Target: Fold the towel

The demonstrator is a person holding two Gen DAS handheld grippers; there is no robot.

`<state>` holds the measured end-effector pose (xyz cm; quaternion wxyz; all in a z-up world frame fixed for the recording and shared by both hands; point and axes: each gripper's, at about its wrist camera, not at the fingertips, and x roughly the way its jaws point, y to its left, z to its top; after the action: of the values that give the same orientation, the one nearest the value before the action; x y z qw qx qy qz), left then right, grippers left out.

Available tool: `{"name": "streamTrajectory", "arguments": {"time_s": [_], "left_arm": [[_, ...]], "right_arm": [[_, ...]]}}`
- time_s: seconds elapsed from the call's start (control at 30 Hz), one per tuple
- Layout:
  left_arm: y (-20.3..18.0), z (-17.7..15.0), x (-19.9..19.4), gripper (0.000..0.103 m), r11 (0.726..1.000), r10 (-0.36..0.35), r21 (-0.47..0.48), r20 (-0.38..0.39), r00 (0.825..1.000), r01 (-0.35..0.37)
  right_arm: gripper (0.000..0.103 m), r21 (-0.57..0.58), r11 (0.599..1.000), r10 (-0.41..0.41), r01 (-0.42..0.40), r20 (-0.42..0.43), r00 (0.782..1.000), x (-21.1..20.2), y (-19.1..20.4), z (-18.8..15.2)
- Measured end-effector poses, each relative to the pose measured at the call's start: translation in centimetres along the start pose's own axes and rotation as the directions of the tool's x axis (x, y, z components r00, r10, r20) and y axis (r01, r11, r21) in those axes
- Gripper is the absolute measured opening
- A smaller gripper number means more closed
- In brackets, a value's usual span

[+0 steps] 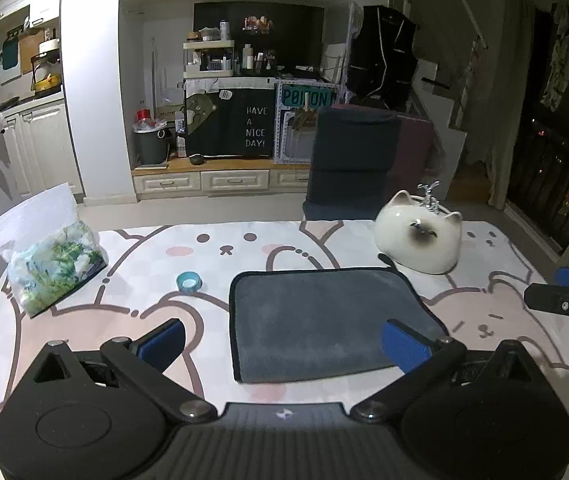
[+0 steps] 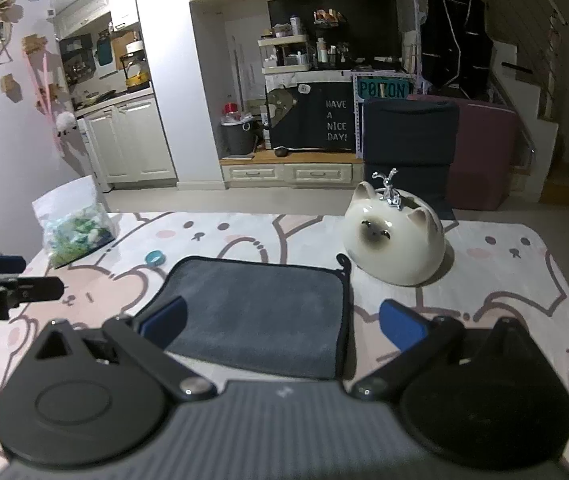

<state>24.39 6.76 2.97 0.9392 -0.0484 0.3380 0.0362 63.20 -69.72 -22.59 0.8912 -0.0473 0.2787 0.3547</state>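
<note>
A dark grey towel [image 1: 324, 320] with black trim lies flat on the cartoon-print tablecloth [image 1: 244, 248]; it also shows in the right wrist view [image 2: 260, 312]. My left gripper [image 1: 284, 344] is open and empty, hovering over the towel's near left part. My right gripper [image 2: 282, 326] is open and empty over the towel's near right part, its right finger past the towel's right edge. The right gripper shows at the right edge of the left wrist view [image 1: 564, 292], and the left gripper at the left edge of the right wrist view [image 2: 12, 280].
A white ceramic cat-shaped sink [image 1: 420, 236] stands just behind the towel's far right corner. A plastic bag of green and white bits [image 1: 48, 260] sits at the far left. A small blue tape roll [image 1: 189, 281] lies left of the towel. Chairs stand beyond the table's far edge.
</note>
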Motion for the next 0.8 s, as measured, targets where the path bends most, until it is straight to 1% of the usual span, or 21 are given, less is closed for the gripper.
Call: {"name": "streamTrajectory", "arguments": {"time_s": [0.13,0.23,0.5,0.7,0.8], "left_arm": [[-0.4,-0.7,-2.4,0.103,1.000,0.006,-0.010,0.016,1.000,-0.006],[-0.9,-1.1,-4.3,0.103,1.000,0.011,0.002,0.031,0.999,-0.011],[-2.3,-2.5,-8.3,0.103,0.999,0.027,0.025,0.045,0.999,-0.028],[-3.2,-4.0,-10.7,0.103,0.998,0.034,0.048,0.062,0.998,-0.037],[-3.8,-4.7,-11.6,0.103,0.996,0.049,0.072,0.065,0.997,-0.054]], "right_arm": [[0.103,-0.003,1.000,0.013,-0.013,0.009,1.000,-2.7,0.5,-0.7],[0.103,-0.003,1.000,0.021,-0.021,0.017,1.000,-4.6,0.9,-1.4],[0.103,-0.025,0.999,0.048,-0.047,0.031,0.998,-9.0,2.1,-3.7],[0.103,-0.023,0.997,0.069,-0.069,0.039,0.997,-11.7,2.6,-5.4],[0.103,-0.024,0.997,0.081,-0.080,0.040,0.996,-12.5,2.9,-6.0]]}}
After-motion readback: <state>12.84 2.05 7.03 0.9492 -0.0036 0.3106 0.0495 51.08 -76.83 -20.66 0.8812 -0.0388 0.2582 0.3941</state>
